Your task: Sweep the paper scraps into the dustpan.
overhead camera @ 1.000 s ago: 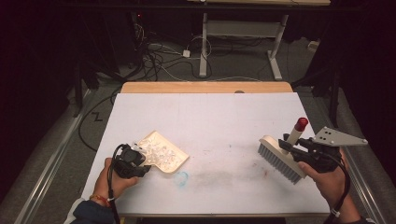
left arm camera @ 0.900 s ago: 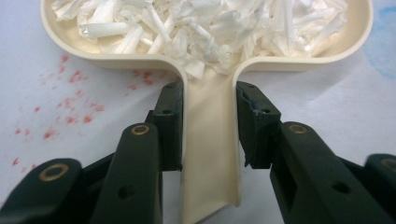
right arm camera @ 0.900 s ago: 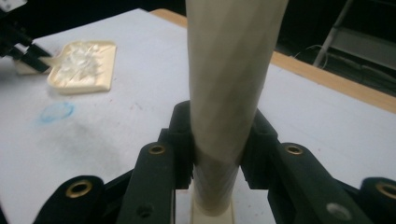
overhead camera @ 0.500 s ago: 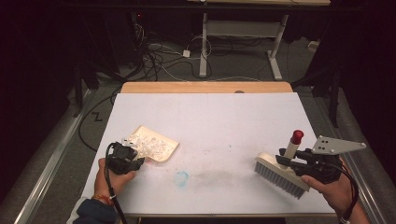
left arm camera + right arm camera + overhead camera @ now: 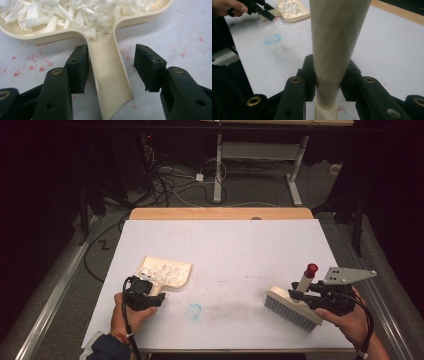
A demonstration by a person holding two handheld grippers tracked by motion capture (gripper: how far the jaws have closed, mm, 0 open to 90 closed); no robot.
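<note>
From the high view, the cream dustpan (image 5: 167, 271) lies flat on the white bench (image 5: 240, 245) at the person's left, its tray heaped with white shreds (image 5: 162, 270). The left claw (image 5: 150, 296) sits at the pan's handle end. On the right, the right claw (image 5: 295, 295) carries the brush (image 5: 292, 307) by its handle, whose red tip (image 5: 311, 268) points up and away while the bristles rest on or just above the bench. A faint blue ring mark (image 5: 194, 310) and a grey smear lie between the two tools, and no loose shreds show on the bench.

In the left gripper view, the dustpan handle (image 5: 110, 75) runs between the jaws. They have just been opening: the left pad (image 5: 80, 67) is at or just beside the handle's edge, while the right pad (image 5: 150, 66) stands clear of it. So this claw is half wide and has let go, and the pan lies on the bench on its own.

In the right gripper view, the brush handle (image 5: 334, 45) rises between the pads, which press it from both sides in a firm hold. Farther off, the left claw (image 5: 265, 13) and the dustpan (image 5: 292, 8) show at the top left.

By my reading the sweeping is done and the tools are being put down, the pan first. The next move would be to draw the left claw straight back without nudging the handle and spilling shreds, then lay the brush down and release it.
</note>
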